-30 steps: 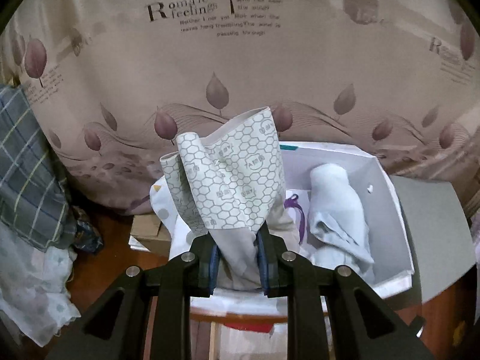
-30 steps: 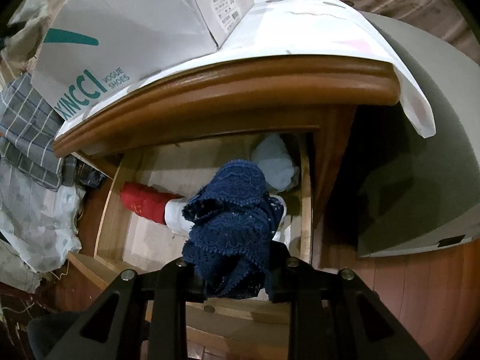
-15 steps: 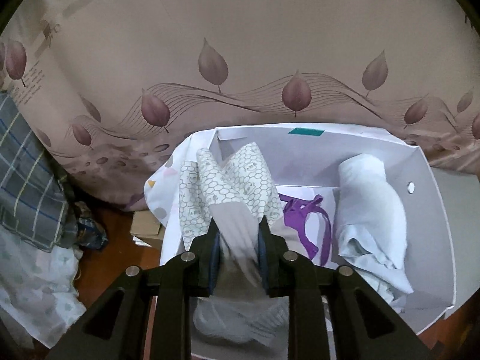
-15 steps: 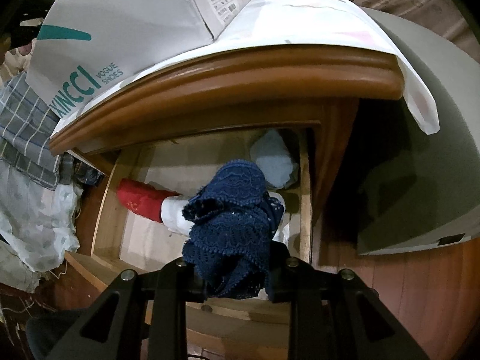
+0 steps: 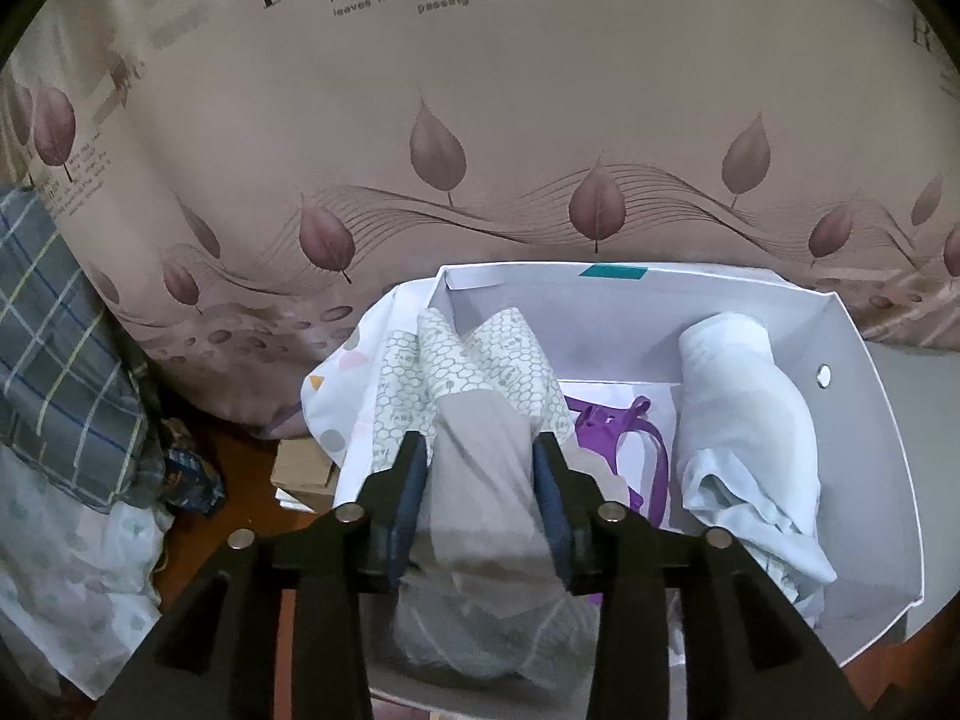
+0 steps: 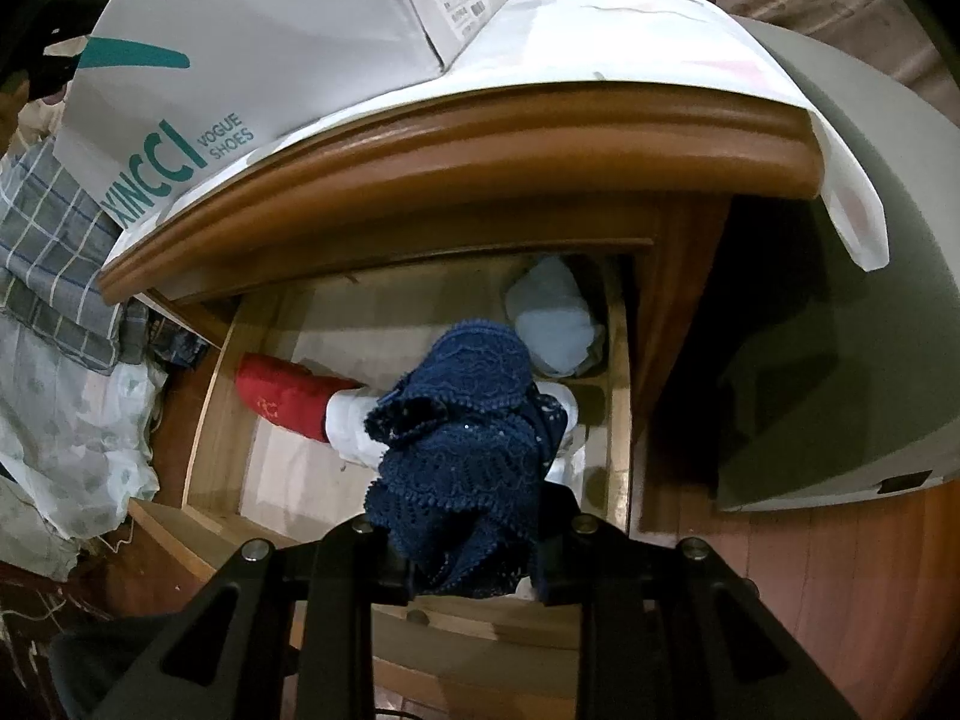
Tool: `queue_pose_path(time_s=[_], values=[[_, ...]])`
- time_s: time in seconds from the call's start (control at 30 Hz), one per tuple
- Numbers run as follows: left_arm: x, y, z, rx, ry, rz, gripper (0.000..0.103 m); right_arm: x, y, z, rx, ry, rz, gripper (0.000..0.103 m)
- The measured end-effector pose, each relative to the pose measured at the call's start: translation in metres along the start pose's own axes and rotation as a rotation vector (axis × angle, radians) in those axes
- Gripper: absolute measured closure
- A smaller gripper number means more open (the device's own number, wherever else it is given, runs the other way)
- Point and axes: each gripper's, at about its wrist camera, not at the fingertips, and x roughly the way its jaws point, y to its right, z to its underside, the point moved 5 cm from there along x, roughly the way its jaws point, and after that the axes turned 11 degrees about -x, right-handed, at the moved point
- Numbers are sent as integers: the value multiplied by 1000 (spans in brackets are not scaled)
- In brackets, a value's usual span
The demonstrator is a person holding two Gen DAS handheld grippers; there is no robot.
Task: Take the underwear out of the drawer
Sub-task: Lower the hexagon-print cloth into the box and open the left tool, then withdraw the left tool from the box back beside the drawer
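In the left wrist view, hexagon-patterned underwear with a grey part [image 5: 480, 360] rests on the left end of a white shoe box [image 5: 870, 420]. It lies between the pads of my left gripper [image 5: 480, 468], whose jaws are opening and no longer squeeze it. The box also holds a pale blue garment [image 5: 744, 408] and a purple piece [image 5: 624, 438]. In the right wrist view, my right gripper [image 6: 474, 564] is shut on navy lace underwear [image 6: 474, 438], held above the open wooden drawer [image 6: 210, 438]. A red-and-white roll [image 6: 282, 396] and a pale bundle [image 6: 552, 324] lie in the drawer.
A leaf-print curtain [image 5: 480, 150] hangs behind the box. Plaid cloth [image 5: 54, 348] and a spotted white cloth [image 5: 66, 570] pile up at the left. The nightstand's top [image 6: 480, 168] overhangs the drawer and carries the shoe box [image 6: 240, 60]. A grey surface [image 6: 840, 330] lies at the right.
My left gripper came down over the box with the patterned underwear, which sank onto the box's left end, and its jaws widened. The right gripper and navy underwear stayed put.
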Motion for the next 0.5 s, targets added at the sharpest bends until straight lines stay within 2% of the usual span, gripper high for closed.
queue_pose_path(time_s=[0.1,0.33,0.43,0.5], values=[[-10,3,3,32,29,-18,55,-1,0,1,-4,4,7,77],[-35,-8,17,-23,54,32,53,-1,0,0,0,8,9,77],[-47,-19,32,-44,89,25,53,-2,2,0,6,10,13,77],[-56,-29,46,-52,122,4,48,-3,3,0,9,14,16,77]])
